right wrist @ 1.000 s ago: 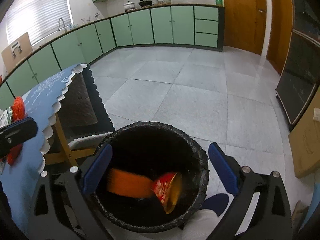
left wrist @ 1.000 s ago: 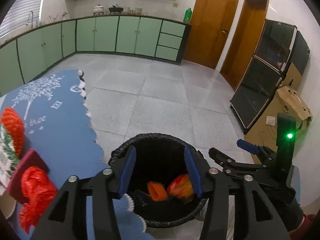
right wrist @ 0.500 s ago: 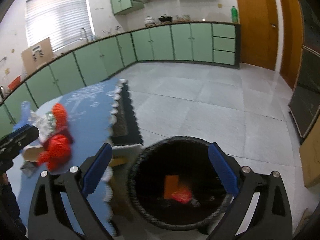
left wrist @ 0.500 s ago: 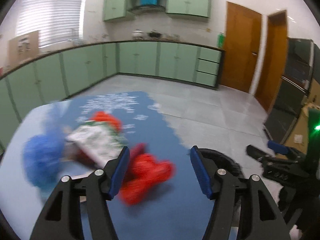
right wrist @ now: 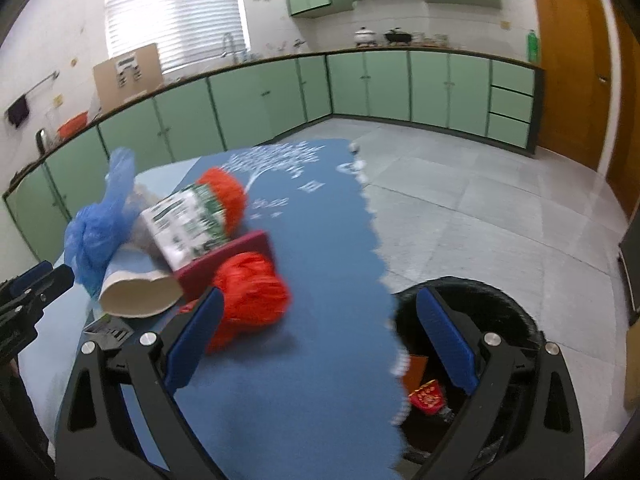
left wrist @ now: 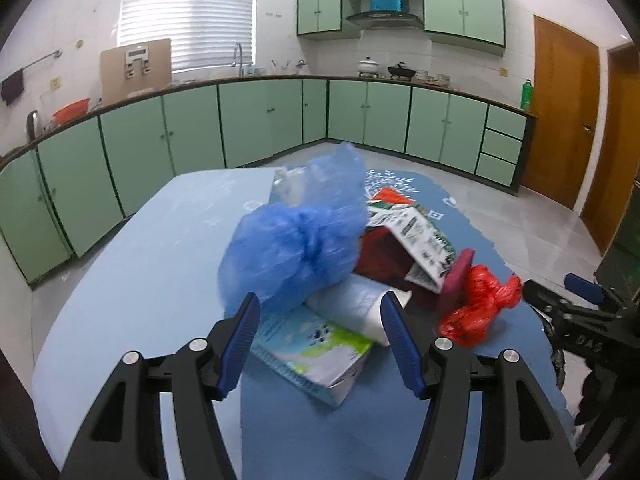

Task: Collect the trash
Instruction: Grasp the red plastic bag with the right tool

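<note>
A heap of trash lies on the blue table (left wrist: 144, 264): a blue plastic bag (left wrist: 296, 240), a white paper cup (left wrist: 356, 304), a light blue and green carton (left wrist: 316, 348), a printed green and white pack (left wrist: 416, 236), a dark red box (left wrist: 456, 276) and a red plastic bag (left wrist: 476, 304). My left gripper (left wrist: 320, 344) is open and empty, just short of the carton and cup. My right gripper (right wrist: 320, 340) is open and empty, above the table edge, its left finger beside the red bag (right wrist: 248, 292). The black bin (right wrist: 496, 304) holds red and orange scraps.
The bin stands on the grey tiled floor (right wrist: 480, 208) right of the table's scalloped edge. Green cabinets (left wrist: 260, 120) line the far walls. Wooden doors (left wrist: 560, 112) are at the right. The right gripper also shows in the left wrist view (left wrist: 580, 320).
Both grippers swung left from over the bin toward the table. The left one now faces the trash heap closely; the right one now straddles the table edge, with the bin at its right.
</note>
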